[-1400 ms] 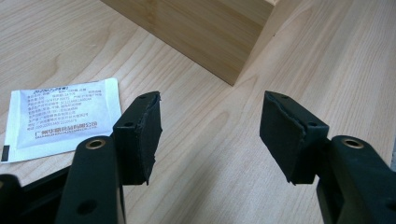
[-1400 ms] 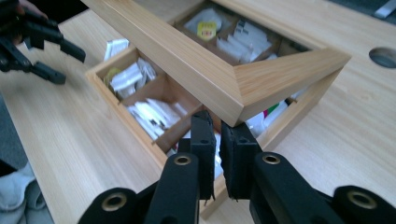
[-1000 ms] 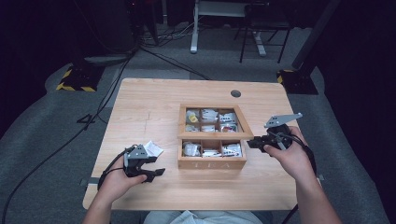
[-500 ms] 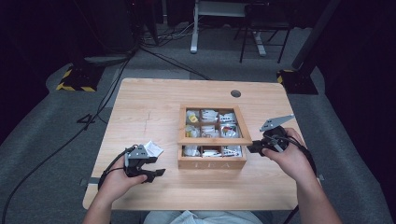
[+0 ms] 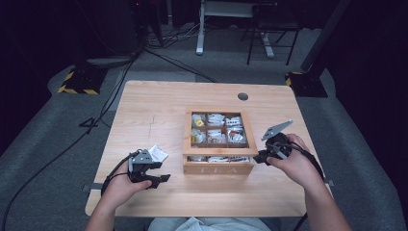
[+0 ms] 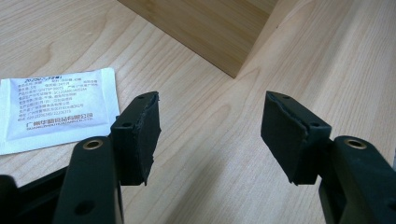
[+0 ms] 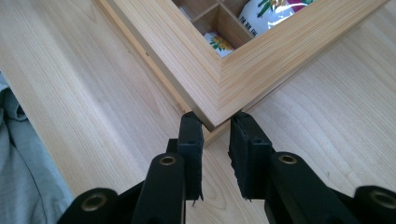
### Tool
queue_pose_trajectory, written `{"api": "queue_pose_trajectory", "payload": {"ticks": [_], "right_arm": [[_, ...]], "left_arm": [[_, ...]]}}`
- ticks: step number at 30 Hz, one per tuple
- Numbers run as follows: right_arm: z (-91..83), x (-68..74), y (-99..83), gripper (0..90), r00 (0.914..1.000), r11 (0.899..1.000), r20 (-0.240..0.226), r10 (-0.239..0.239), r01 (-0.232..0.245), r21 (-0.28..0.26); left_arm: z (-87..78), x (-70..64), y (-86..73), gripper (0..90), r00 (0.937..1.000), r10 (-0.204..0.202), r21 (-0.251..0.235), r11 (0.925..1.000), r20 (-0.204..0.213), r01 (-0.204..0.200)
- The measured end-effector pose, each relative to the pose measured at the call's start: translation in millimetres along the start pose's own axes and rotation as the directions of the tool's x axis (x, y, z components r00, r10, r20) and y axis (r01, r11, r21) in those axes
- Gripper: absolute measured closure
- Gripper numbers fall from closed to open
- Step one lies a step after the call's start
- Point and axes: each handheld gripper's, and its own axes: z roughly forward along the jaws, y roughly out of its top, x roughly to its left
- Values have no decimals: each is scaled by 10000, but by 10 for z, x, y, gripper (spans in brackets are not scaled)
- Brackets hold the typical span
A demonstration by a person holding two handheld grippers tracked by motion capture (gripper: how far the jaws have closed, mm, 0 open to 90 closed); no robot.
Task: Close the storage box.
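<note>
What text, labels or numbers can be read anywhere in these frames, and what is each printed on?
"TEA": front wall of the wooden tea box, high view.
White sachet by the left gripper: several printed lines, too small and blurred to read.
Packets in the box: letters along one edge, unreadable.

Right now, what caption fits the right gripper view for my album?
Right claw nearly shut around the corner of the wooden tea box's lid.
</note>
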Motion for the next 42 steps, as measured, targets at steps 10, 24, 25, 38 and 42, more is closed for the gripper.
{"api": "queue_pose_trajectory", "payload": {"ticks": [10, 24, 25, 38, 42], "right_arm": [[86, 0, -2, 746, 9998, 9986, -114, -170, 176, 502], [208, -3, -9, 744, 9989, 9907, -254, -386, 416, 1292], [208, -3, -9, 744, 9989, 9907, -254, -386, 416, 1292], [116, -31, -26, 521, 9980, 9955, -519, -364, 407, 855], [-47, -131, -58, 438, 9998, 9991, -172, -36, 29, -415]], "left_arm": [[18, 12, -14, 377, 10000, -6, 119, 9999, -9, 6], [23, 18, -23, 373, 10000, -15, 231, 9997, -46, 16], [23, 18, -23, 373, 10000, -15, 231, 9997, -46, 16], [-31, 18, -54, 372, 9997, -103, 112, 9999, -216, 105], [-80, 19, -116, 367, 9988, -271, 47, 9996, -413, 273]]}}
